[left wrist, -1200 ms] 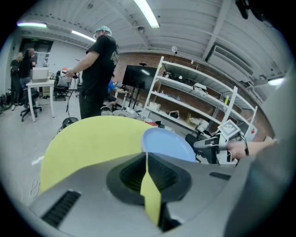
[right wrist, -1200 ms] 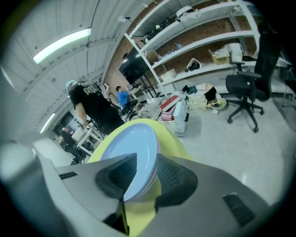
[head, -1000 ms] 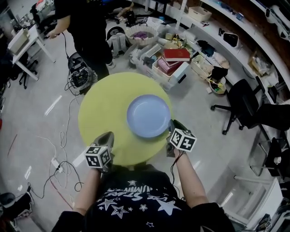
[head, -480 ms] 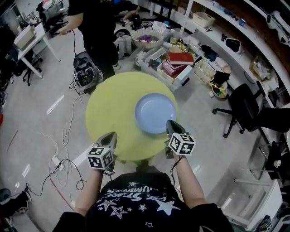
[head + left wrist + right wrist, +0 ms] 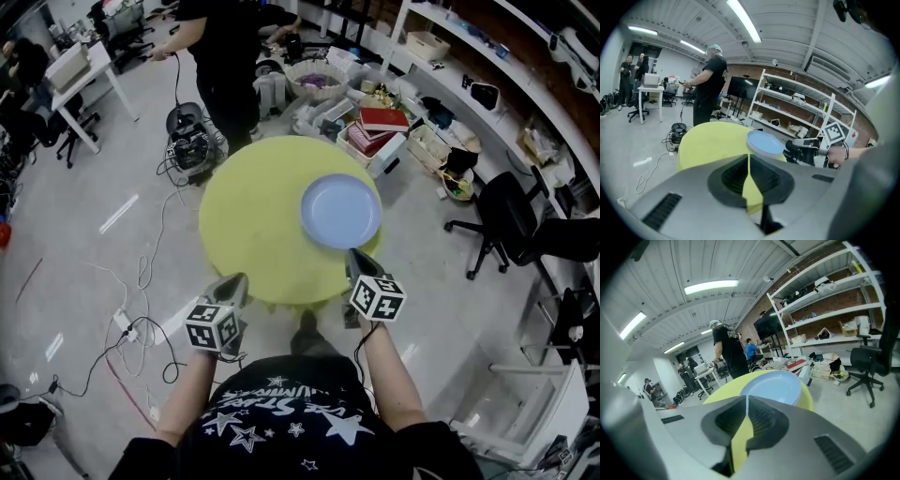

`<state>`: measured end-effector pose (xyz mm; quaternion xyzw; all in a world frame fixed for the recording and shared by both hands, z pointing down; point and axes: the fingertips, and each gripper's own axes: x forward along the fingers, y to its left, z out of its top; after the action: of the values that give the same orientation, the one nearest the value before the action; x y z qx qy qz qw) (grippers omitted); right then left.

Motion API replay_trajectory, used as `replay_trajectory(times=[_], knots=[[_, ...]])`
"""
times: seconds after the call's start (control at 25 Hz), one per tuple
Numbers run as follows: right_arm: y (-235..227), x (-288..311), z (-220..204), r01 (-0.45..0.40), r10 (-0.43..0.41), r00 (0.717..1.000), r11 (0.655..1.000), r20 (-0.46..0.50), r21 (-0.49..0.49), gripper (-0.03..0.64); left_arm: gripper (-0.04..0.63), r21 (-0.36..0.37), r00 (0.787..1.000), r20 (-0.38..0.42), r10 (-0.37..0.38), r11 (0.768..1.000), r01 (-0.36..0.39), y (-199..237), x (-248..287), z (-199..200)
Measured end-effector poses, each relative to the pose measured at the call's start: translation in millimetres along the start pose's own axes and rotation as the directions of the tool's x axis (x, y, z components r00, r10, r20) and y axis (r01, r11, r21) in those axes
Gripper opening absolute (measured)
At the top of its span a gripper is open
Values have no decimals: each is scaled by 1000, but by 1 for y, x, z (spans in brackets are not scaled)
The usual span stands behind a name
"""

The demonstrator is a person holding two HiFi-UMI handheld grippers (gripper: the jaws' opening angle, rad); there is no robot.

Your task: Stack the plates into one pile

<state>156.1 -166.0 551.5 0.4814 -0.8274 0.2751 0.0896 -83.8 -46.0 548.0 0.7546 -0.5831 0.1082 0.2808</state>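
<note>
Head view: a round yellow table (image 5: 253, 220) fills the middle of the frame. The blue plate (image 5: 340, 210) lies on its right part, close to the right rim. Whether this is one plate or several lying together cannot be told from above.

The left gripper (image 5: 233, 279) is at the table's lower left, its tips at the near rim and well apart from the plate. The right gripper (image 5: 353, 255) is at the lower right, its tips just short of the plate's near edge.

In the left gripper view the two jaws are pressed together at the tips with nothing between them — only a thin slit of yellow tabletop shows below the tips. The plate sits beyond them, a little right of centre.

The right gripper view shows the same. Its jaws are closed tip to tip and empty, and the plate lies just past them in the middle of the frame — not touched.

Around the table, a person in black (image 5: 225, 56) stands at the top of the head view. Crates of books (image 5: 380, 127) sit at the upper right and a black office chair (image 5: 511, 225) at the right. Cables (image 5: 141, 281) trail over the floor at the left.
</note>
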Motion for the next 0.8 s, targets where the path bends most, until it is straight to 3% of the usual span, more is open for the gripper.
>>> replay_trajectory(times=[0.8], knots=[[76,-123,-83,43,-42,999,999,27,-4,20,26,17,998,31,-58,998,57,-18,-130,-75]])
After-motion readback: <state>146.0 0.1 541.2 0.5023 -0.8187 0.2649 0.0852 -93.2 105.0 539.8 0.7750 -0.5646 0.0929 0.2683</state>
